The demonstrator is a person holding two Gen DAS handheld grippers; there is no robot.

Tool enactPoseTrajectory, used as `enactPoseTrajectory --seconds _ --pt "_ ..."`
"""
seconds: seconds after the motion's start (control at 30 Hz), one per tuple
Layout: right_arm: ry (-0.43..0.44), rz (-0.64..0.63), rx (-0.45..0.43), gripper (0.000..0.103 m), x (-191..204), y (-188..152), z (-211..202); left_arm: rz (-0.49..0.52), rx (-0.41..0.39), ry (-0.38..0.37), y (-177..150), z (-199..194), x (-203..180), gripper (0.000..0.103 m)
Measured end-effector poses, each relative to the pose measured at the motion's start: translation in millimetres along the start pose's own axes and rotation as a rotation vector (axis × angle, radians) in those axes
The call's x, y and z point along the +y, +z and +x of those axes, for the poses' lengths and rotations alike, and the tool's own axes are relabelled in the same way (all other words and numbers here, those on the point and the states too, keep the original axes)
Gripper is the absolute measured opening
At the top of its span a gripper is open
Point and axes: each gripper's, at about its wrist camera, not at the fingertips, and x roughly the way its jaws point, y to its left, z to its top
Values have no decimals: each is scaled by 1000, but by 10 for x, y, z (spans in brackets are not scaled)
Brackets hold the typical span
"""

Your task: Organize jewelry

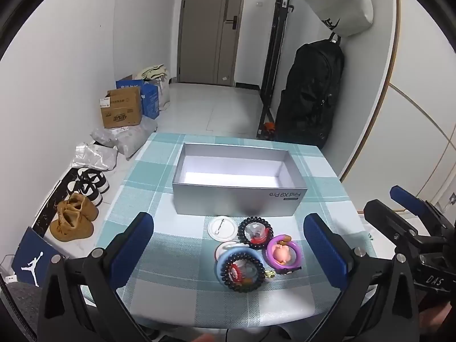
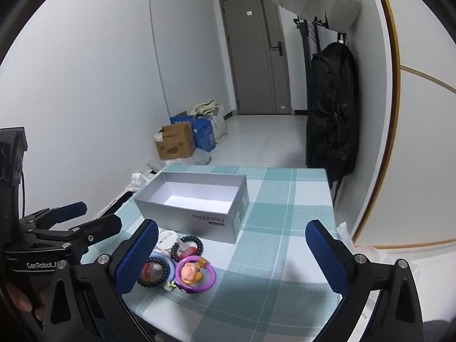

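- Judged step: pick one piece from the pile (image 1: 250,252) and move it into the box (image 1: 238,181), which looks empty.
- Best start with an outlying piece, such as the purple ring (image 1: 284,252); come straight down and pinch its rim so the neighbours stay put.
- Left gripper (image 1: 228,246): spread wide, holding nothing, above the counter (image 1: 171,259); pile between its fingers, box ahead.
- Right gripper (image 2: 232,253): also wide apart and unloaded; pile by its left finger, box ahead-left.

box (image 1: 238,196) on table (image 1: 159,293), jewelry cluster (image 1: 253,249) just before it
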Motion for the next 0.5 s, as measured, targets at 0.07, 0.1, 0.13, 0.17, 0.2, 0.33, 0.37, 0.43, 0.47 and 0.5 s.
enactPoseTrajectory --seconds 0.07,0.1,0.13,0.17,0.2,0.33,0.37,0.43,0.47,0.5 --pt "-4 0 -3 103 -8 3 -2 10 7 17 7 23 -6 102" --pt "-6 -1 -4 103 -13 5 -4 37 12 24 14 37 -85 102" --pt "-6 -2 -5 103 -20 7 -9 37 10 7 13 2 -75 102" --pt "-8 -2 -7 103 -27 8 -16 31 19 3 19 20 -92 102" --pt "-12 -2 -9 103 -21 4 -21 33 25 2 2 33 -105 102" --pt "-17 8 -4 103 -21 -28 16 1 4 -15 -28 2 -11 102" --pt "-18 10 -8 103 -9 -42 11 -1 0 -13 -27 -7 -8 102" --pt "-16 18 -2 103 -46 -21 12 -4 -3 -18 -28 -7 1 102" --pt "-17 19 -2 103 -49 -15 13 -6 -3 -19 -26 -7 6 102" --pt "-17 18 -4 103 -51 -11 7 -6 -2 -17 -25 -7 0 102"
